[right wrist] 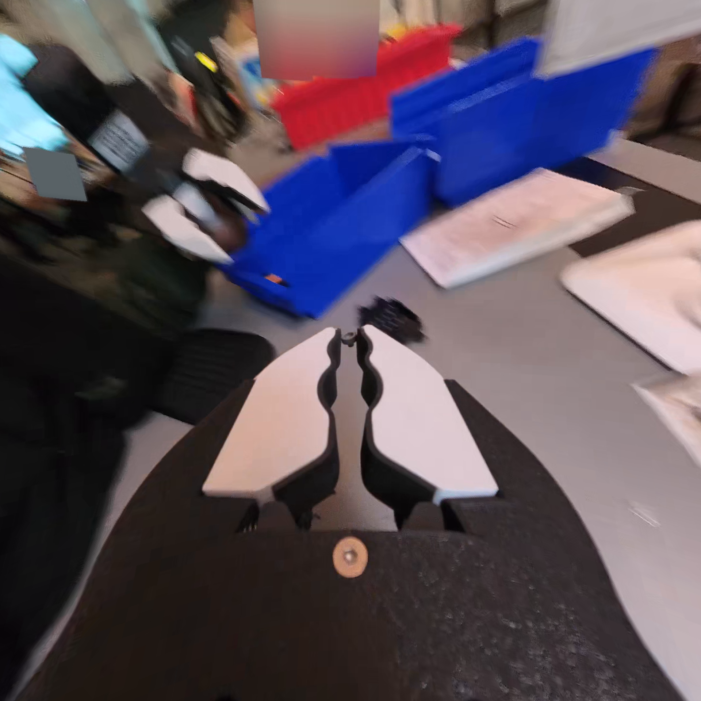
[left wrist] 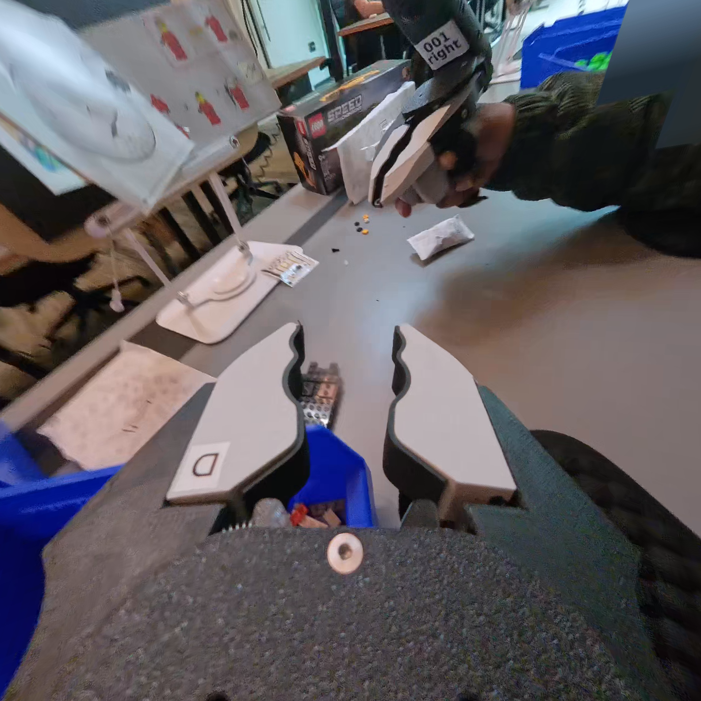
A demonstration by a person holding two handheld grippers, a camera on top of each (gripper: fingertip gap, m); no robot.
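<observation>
Two grippers: left gripper (left wrist: 347, 341), right gripper (right wrist: 348, 335).

The whole right wrist view is smeared, so the dark toy piece (right wrist: 390, 320) beside the blue bin (right wrist: 341, 227) has no clear shape. The bit (right wrist: 348, 337) pinched in the right tool (right wrist: 349, 335) is too small to name. In the left wrist view the left tool (left wrist: 347, 341) hides most of that bin (left wrist: 337, 466) and its contents, and specks (left wrist: 362, 224) beyond it on the bench (left wrist: 493, 322) are too small to tell.
</observation>
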